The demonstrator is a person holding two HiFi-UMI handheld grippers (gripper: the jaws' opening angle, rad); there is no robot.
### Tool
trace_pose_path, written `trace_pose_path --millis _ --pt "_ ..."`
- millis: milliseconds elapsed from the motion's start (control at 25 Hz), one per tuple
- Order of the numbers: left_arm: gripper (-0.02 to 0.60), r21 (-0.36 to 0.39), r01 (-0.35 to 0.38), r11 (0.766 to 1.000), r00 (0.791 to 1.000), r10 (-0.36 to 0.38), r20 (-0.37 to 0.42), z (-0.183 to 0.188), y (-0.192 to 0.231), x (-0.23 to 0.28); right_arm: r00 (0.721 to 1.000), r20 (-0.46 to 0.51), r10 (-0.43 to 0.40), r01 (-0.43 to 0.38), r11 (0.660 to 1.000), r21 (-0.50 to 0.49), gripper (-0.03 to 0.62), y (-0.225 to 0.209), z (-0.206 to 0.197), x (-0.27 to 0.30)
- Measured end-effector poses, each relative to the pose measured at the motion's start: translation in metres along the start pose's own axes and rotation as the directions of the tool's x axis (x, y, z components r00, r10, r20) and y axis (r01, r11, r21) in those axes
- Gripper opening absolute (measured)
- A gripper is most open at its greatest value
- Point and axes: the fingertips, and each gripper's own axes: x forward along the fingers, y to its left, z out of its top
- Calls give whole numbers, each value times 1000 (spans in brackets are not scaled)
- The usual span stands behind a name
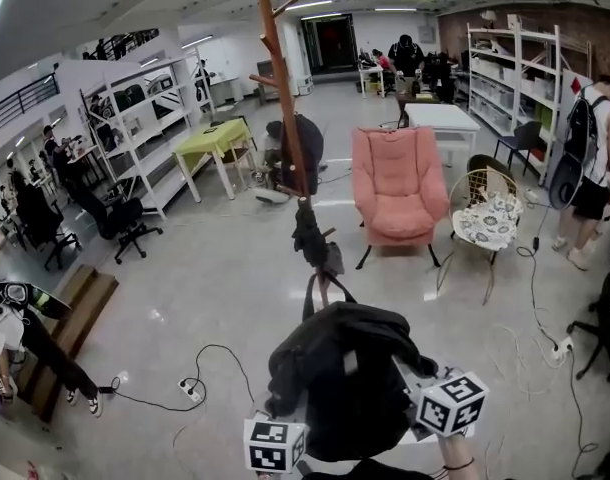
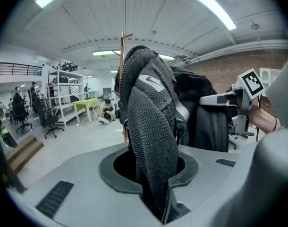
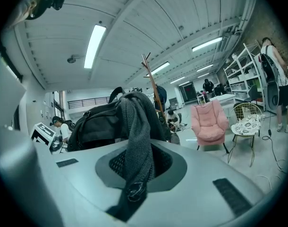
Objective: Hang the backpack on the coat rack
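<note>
The black backpack hangs low in the head view between both grippers. My left gripper is shut on one grey mesh shoulder strap, which runs up out of its jaws. My right gripper is shut on the other mesh strap, with the backpack body just beyond it. The wooden coat rack stands ahead across the floor, with a dark item hanging low on its pole. It also shows as a thin pole, the coat rack, behind the bag.
A pink armchair and a wicker chair stand right of the rack. A person crouches behind its base. Cables and a power strip lie on the floor at left. Wooden steps, shelves and a green table line the left side.
</note>
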Motion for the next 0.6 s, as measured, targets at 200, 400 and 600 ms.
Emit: trace_pose_path --millis 200,400,600 --pt "101 -10 -13 1000 1000 13 -5 -1 -4 6 1000 -6 12 -12 1000 1 38 -9 0 3" --pt "101 -26 -32 999 999 32 -16 0 0 8 999 -18 33 -33 999 9 38 -10 1 13" --pt "101 -38 -46 998 999 45 -25 4 3 18 998 -33 48 -47 999 13 38 -19 6 26"
